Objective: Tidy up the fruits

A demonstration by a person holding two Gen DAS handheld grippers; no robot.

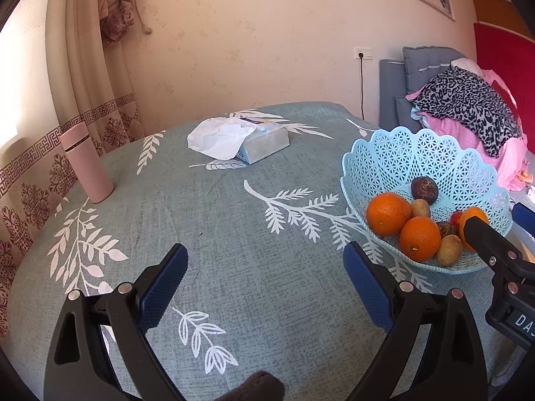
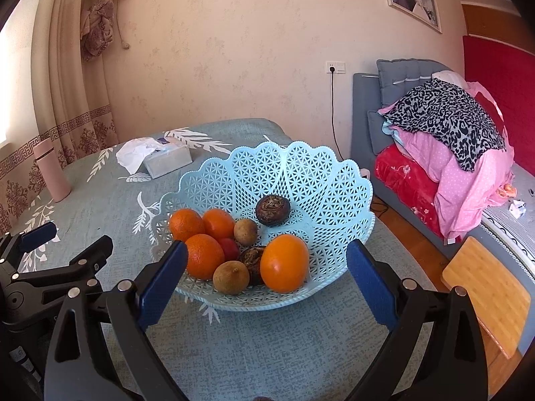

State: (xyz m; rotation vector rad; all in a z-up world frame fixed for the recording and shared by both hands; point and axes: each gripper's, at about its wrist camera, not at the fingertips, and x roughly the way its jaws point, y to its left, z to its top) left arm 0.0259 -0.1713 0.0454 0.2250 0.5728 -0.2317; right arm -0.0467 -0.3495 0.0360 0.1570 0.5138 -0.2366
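Note:
A light blue lattice basket [image 2: 301, 170] stands on the table and holds several oranges [image 2: 284, 264], small brown fruits [image 2: 231, 277], dark wrinkled fruits [image 2: 272, 210] and one small red fruit [image 2: 229, 249]. My right gripper [image 2: 267, 280] is open and empty, its jaws wide apart just in front of the basket's near rim. The basket also shows at the right of the left wrist view [image 1: 418, 157]. My left gripper [image 1: 265, 287] is open and empty over bare tablecloth, left of the basket. It also shows at the left edge of the right wrist view [image 2: 72, 240].
The table has a grey-green leaf-print cloth [image 1: 234, 234]. A tissue box [image 1: 264, 140] lies at the back and a pink flask [image 1: 87, 163] stands at the far left. A sofa with piled clothes [image 2: 451, 140] and a wooden stool [image 2: 485, 287] are to the right.

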